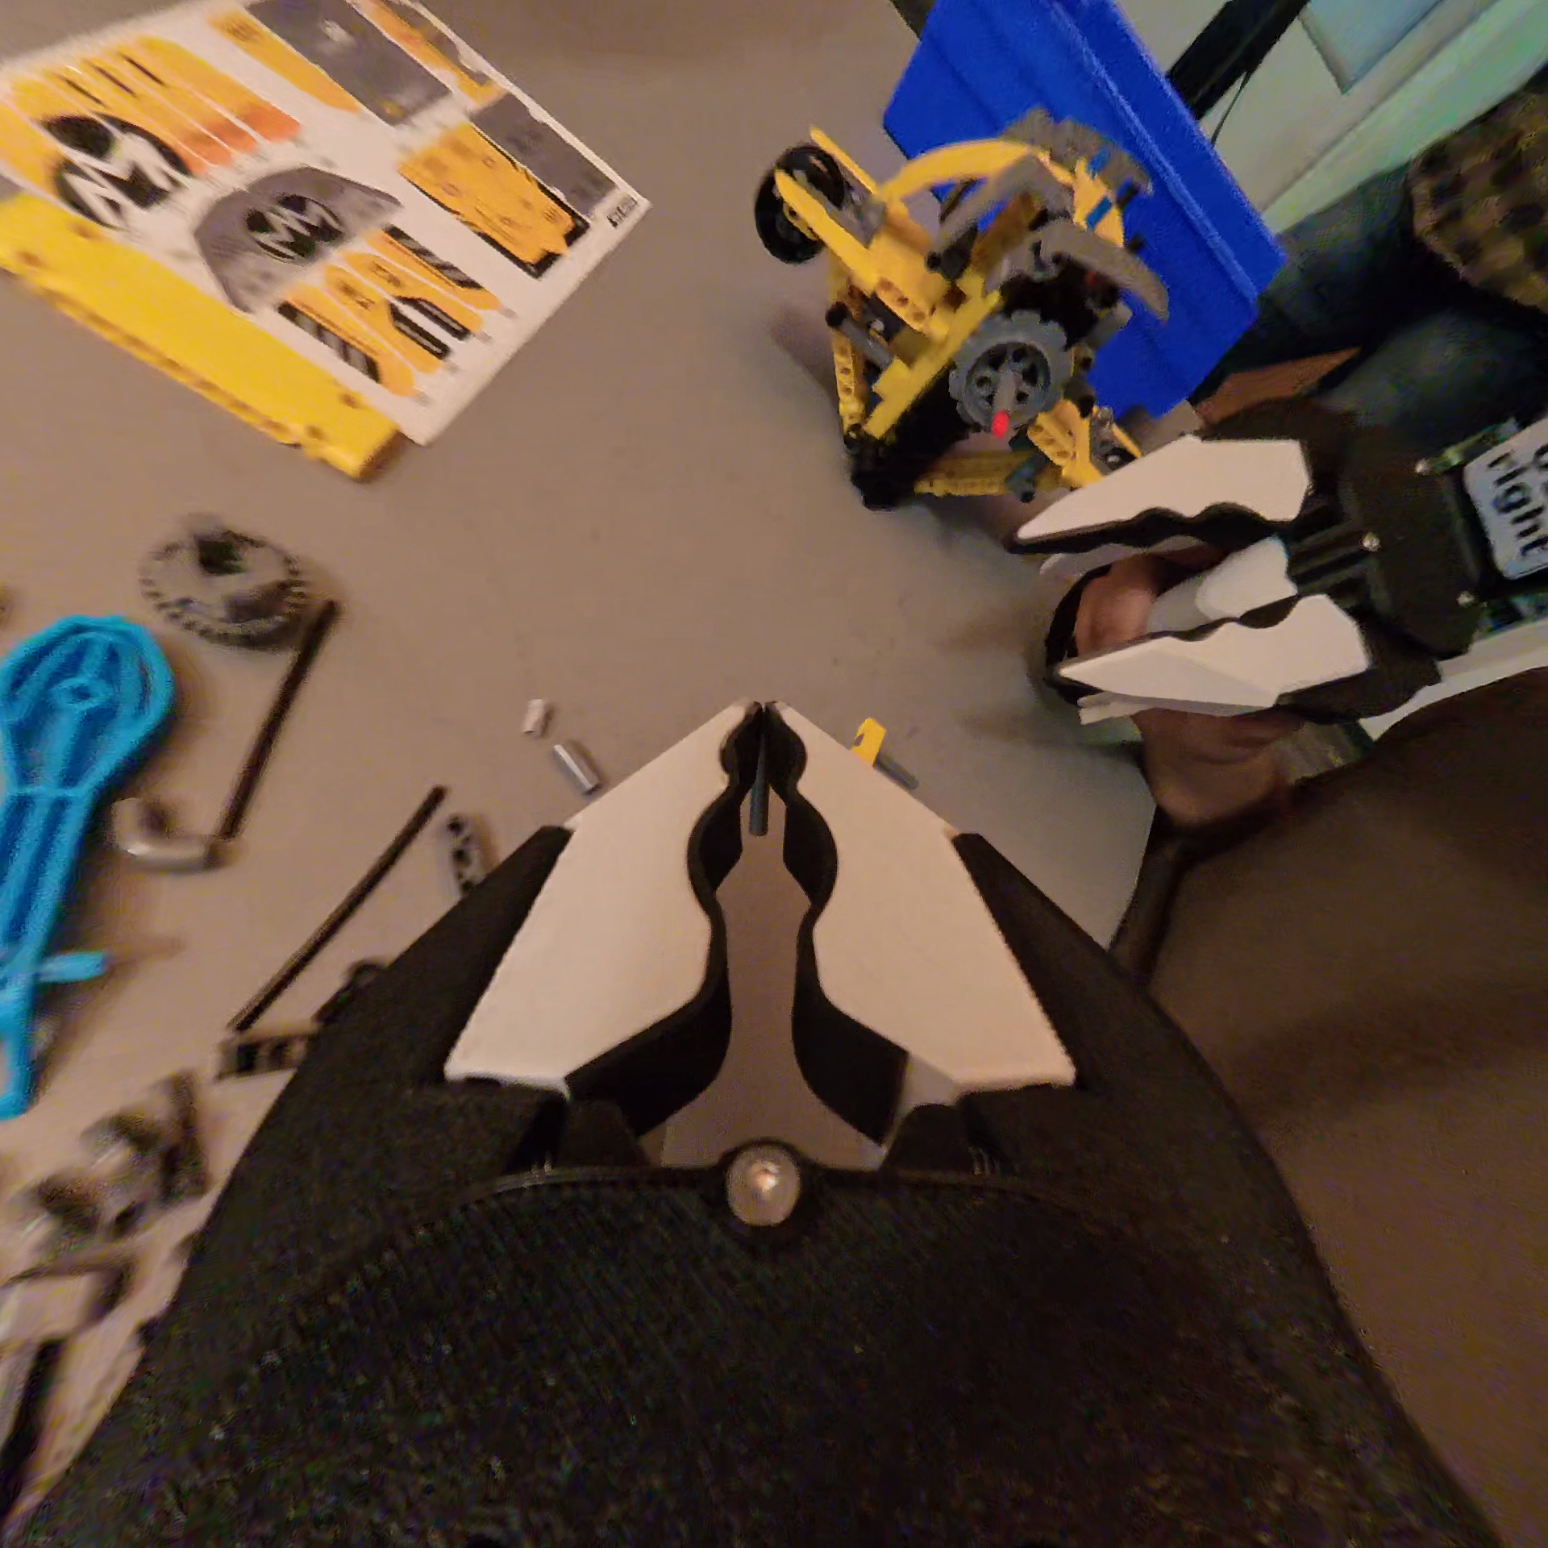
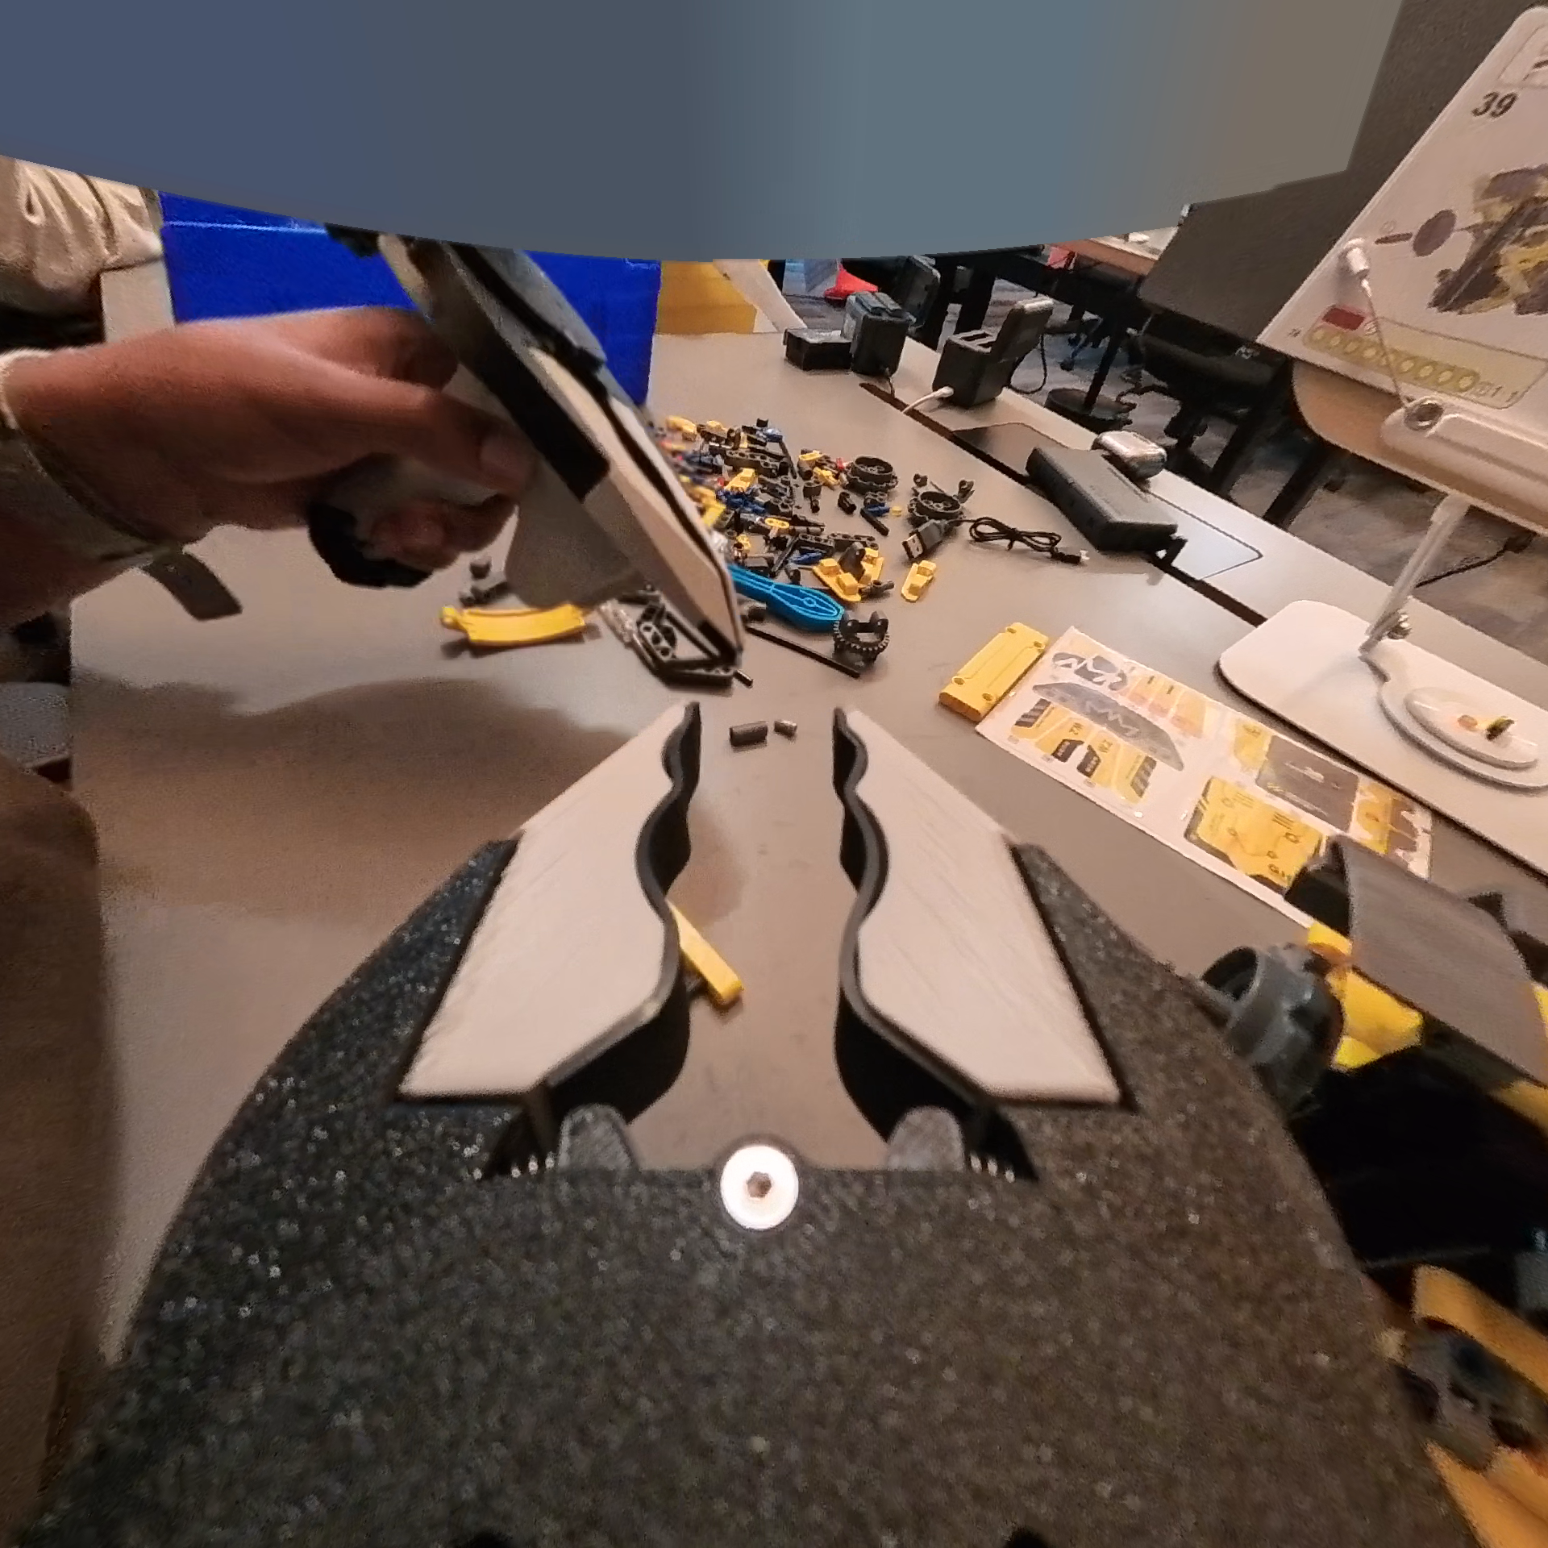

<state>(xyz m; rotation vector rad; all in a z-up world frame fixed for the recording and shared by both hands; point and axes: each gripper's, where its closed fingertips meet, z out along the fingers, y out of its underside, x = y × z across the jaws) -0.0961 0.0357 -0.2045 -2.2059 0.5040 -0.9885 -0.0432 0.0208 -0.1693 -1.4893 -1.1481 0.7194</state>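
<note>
While left gripper (image 1: pixel 762 712) pinches thin dark pin (image 1: pixel 758 800), right gripper (image 2: pixel 764 724) gapes empty above table (image 2: pixel 335 796).

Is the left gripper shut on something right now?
Shut. The left gripper has its fingertips together, pinching a thin dark pin that hangs between them.

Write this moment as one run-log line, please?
left gripper: shut on thin dark axle | right gripper: open, empty, over table | nearby: yellow model, small yellow piece
</note>
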